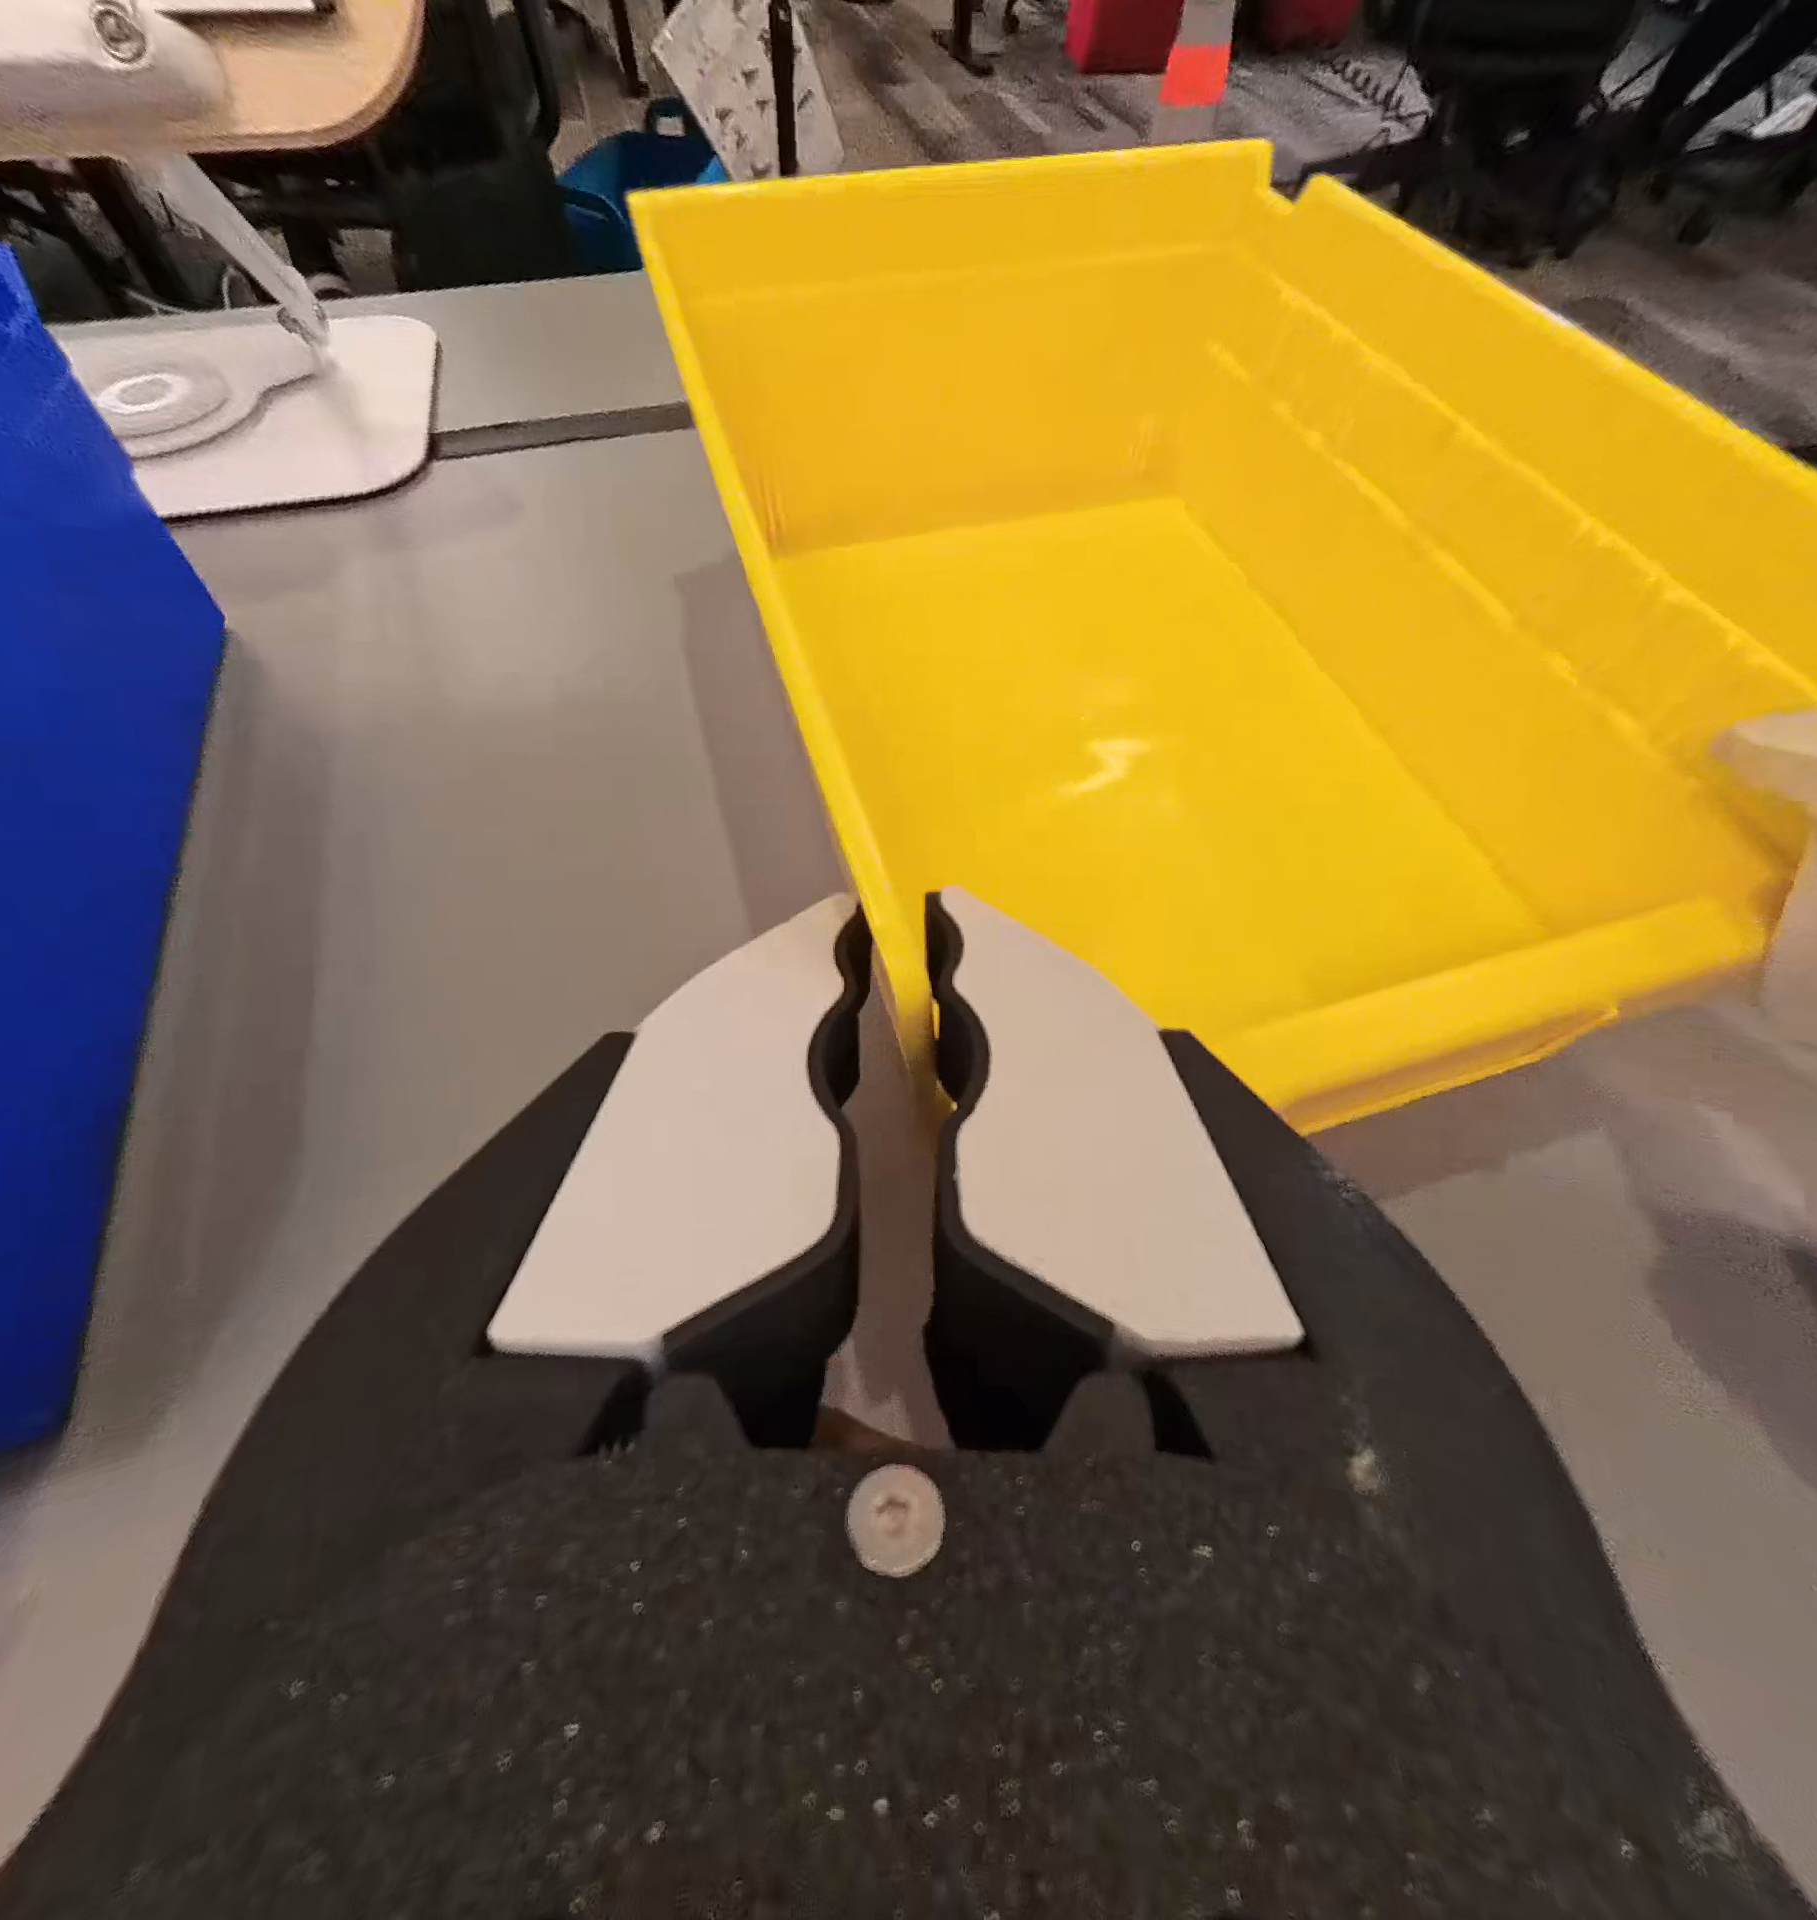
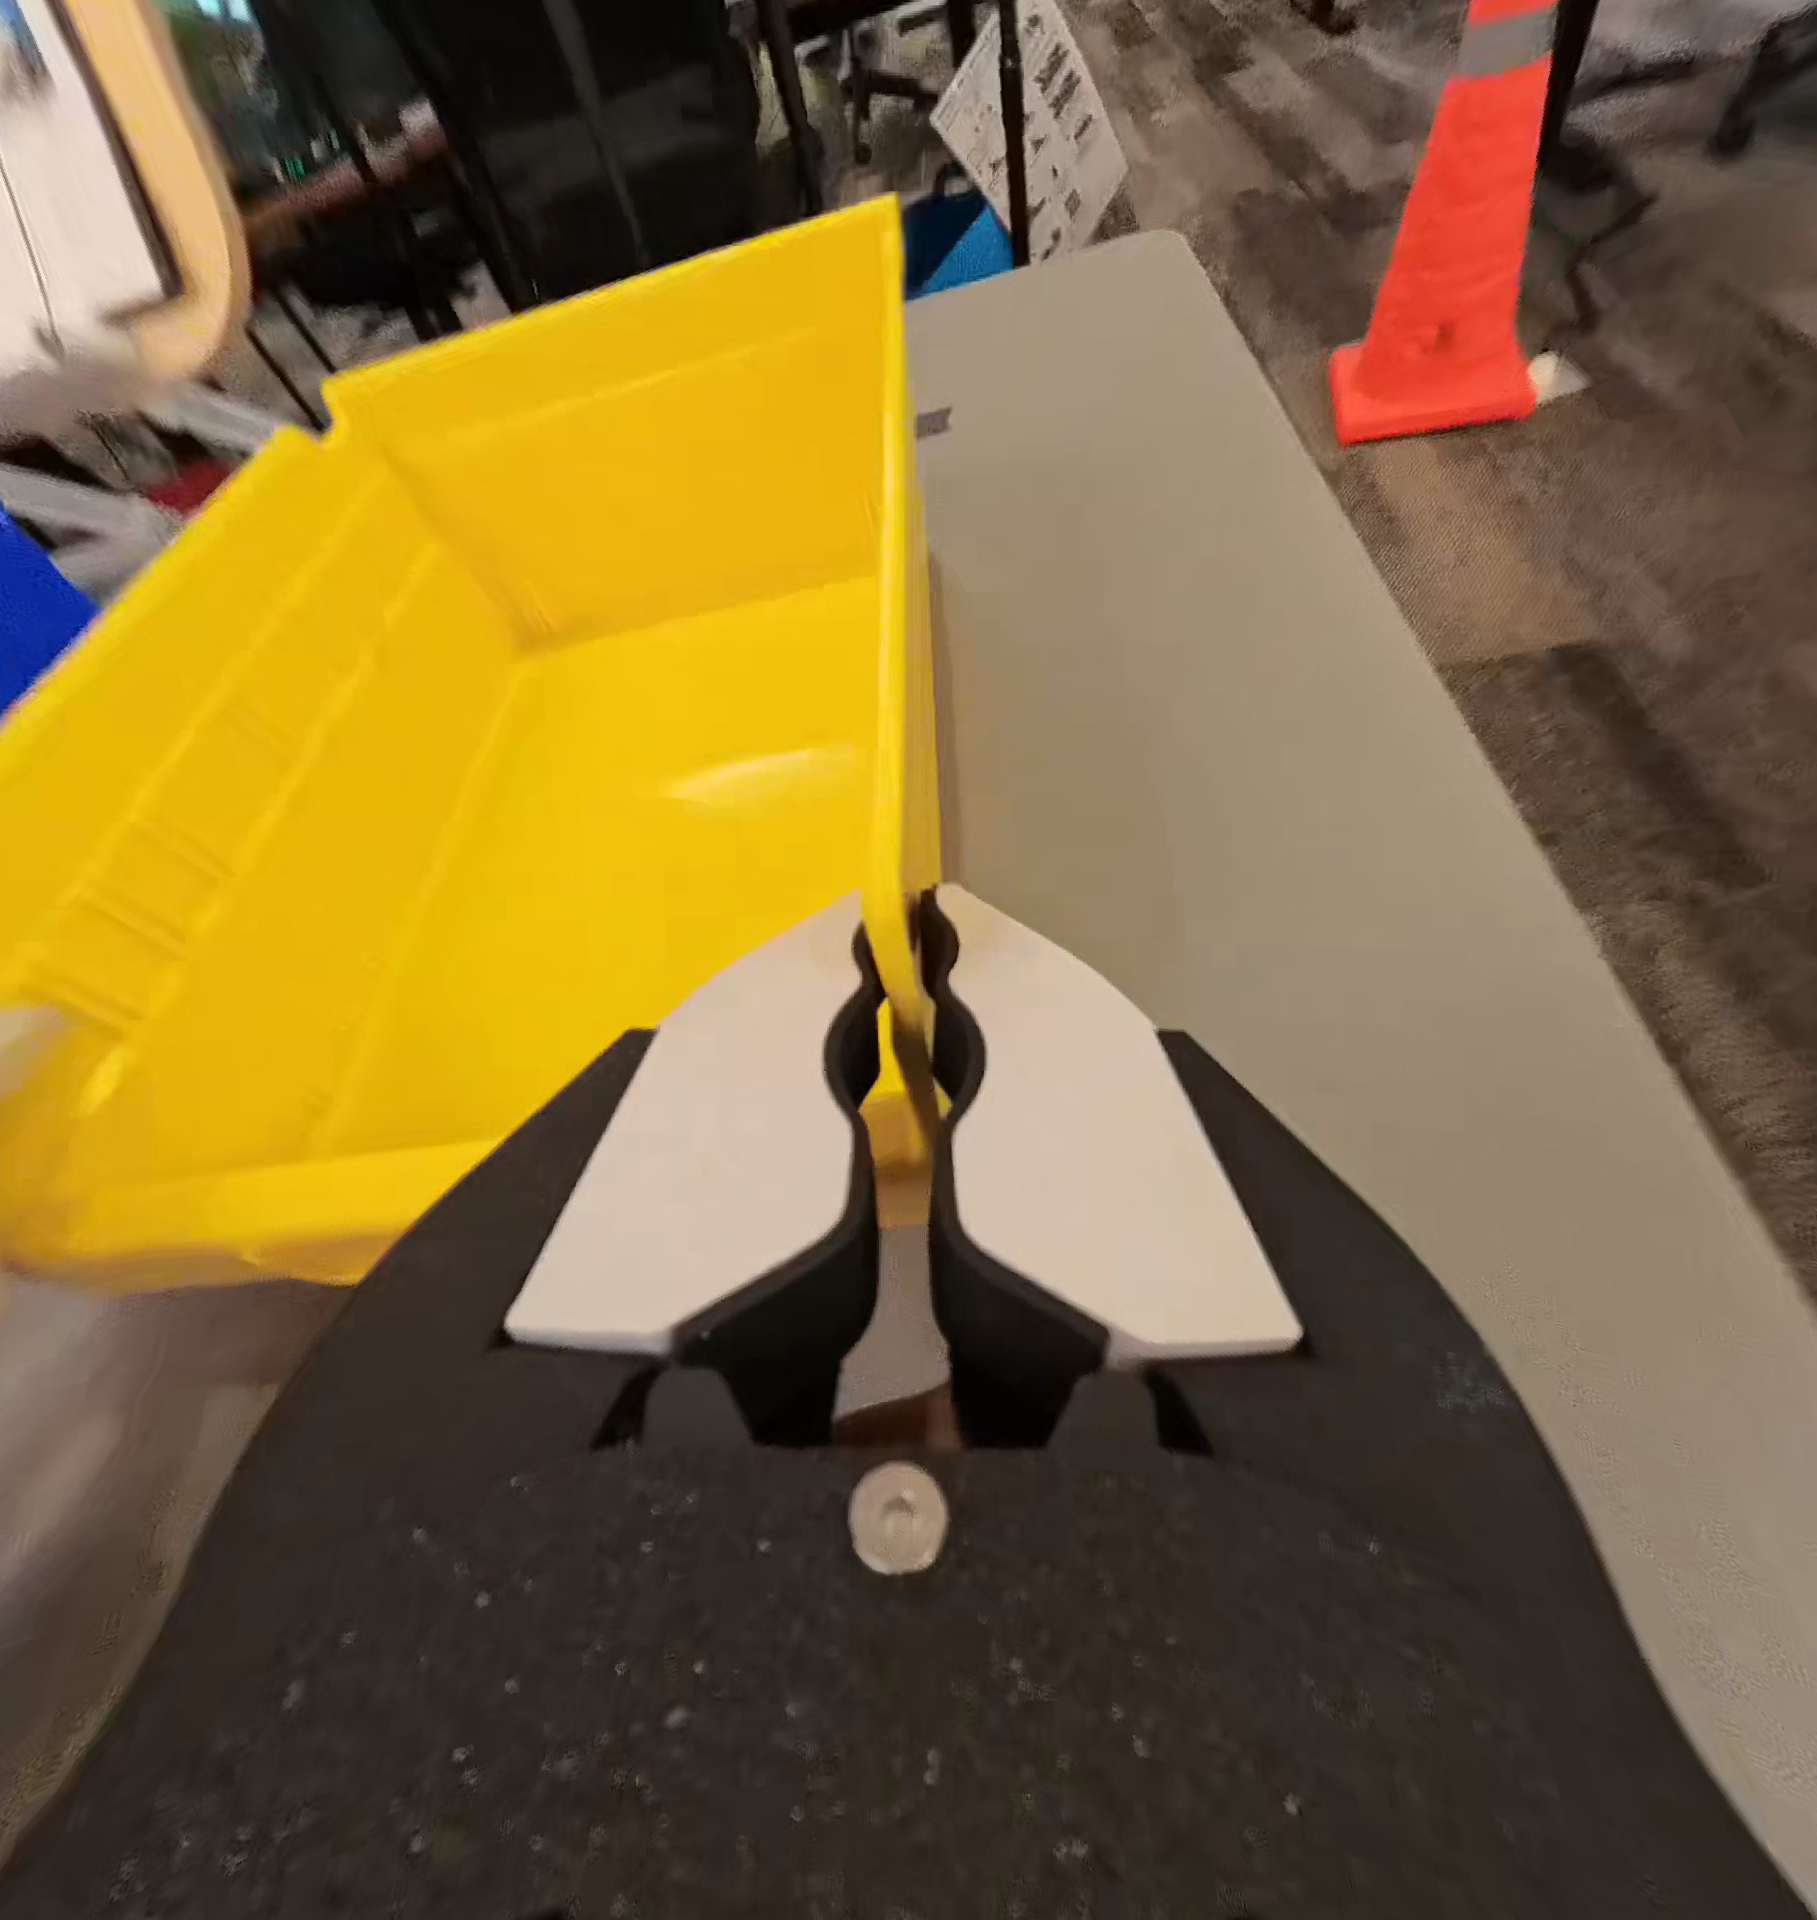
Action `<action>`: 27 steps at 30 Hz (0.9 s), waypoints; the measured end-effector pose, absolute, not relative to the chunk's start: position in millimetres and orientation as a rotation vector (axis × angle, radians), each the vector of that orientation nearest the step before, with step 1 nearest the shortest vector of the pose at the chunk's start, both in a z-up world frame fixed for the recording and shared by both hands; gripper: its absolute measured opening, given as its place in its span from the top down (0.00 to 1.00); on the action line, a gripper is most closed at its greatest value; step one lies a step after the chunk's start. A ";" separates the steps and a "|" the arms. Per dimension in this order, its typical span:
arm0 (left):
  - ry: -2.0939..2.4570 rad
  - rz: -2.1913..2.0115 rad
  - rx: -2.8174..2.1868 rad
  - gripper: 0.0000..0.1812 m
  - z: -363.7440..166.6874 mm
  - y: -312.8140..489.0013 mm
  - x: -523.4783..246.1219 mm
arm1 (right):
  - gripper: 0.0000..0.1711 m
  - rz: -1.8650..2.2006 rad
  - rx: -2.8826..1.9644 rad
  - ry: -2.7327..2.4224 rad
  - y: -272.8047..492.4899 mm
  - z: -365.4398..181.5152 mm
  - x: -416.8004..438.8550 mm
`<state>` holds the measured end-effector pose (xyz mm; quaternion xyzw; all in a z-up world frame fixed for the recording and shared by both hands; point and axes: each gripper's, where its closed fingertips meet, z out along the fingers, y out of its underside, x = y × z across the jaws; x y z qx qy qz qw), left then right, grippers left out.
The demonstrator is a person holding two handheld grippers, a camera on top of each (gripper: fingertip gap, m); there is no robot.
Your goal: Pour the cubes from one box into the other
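With both grippers, left (image 1: 893,997) and right (image 2: 902,997), pinching opposite walls of the empty yellow box (image 1: 1143,727), it's tilting. Thin walls could slip free, dropping it on the table (image 1: 468,779).

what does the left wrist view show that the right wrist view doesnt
Only the left wrist view shows the white stand on the grey table. Only the right wrist view shows the orange cone on the floor. Both show the empty yellow box and part of the blue box; the left gripper and right gripper each clamp a side wall of the yellow box.
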<state>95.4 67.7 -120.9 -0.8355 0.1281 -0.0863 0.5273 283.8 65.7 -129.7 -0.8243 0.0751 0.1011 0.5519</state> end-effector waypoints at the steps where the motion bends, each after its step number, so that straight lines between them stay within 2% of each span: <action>1: 0.330 -0.212 -2.001 0.94 -121.2 66.9 97.0 | 0.97 0.263 -1.944 0.224 66.7 -129.5 285.2; 4: 0.415 -0.314 -2.041 0.88 -117.9 59.3 103.6 | 0.97 0.206 -1.977 0.247 62.1 -128.8 288.6; 6: 0.480 -0.427 -1.999 0.78 -98.7 47.5 101.3 | 0.88 0.173 -1.938 0.246 53.8 -109.7 289.0; 8: 0.509 -0.466 -1.909 0.77 -70.2 35.4 77.1 | 0.85 0.126 -1.871 0.226 41.7 -80.8 289.4; 11: 0.498 -0.471 -1.820 0.76 -30.4 23.6 9.2 | 0.83 0.029 -1.781 0.153 25.3 -42.6 280.5; 15: 0.419 -0.289 -1.784 0.76 -1.4 33.0 -116.1 | 0.83 0.141 -1.752 0.004 24.3 -20.3 215.9; 17: 0.331 -0.217 -1.814 0.75 -6.6 41.3 -176.2 | 0.83 0.272 -1.765 -0.060 29.0 -21.2 163.8; 20: 0.227 -0.163 -1.909 0.72 -45.5 48.1 -236.8 | 0.83 0.475 -1.802 -0.153 32.2 -35.7 67.1; 22: 0.218 -0.166 -1.981 0.72 -77.5 51.1 -252.1 | 0.82 0.580 -1.893 -0.164 34.7 -59.4 6.6; 23: 0.240 -0.146 -1.977 0.70 -84.9 54.9 -256.6 | 0.78 0.620 -1.947 -0.181 36.0 -71.6 -20.9; 24: 0.254 -0.098 -1.944 0.74 -85.7 59.6 -263.2 | 0.74 0.643 -1.981 -0.212 37.2 -81.4 -45.5; 27: 0.215 -0.102 -2.018 0.71 -100.6 65.0 -275.2 | 0.73 0.571 -2.003 -0.253 44.6 -97.9 -88.8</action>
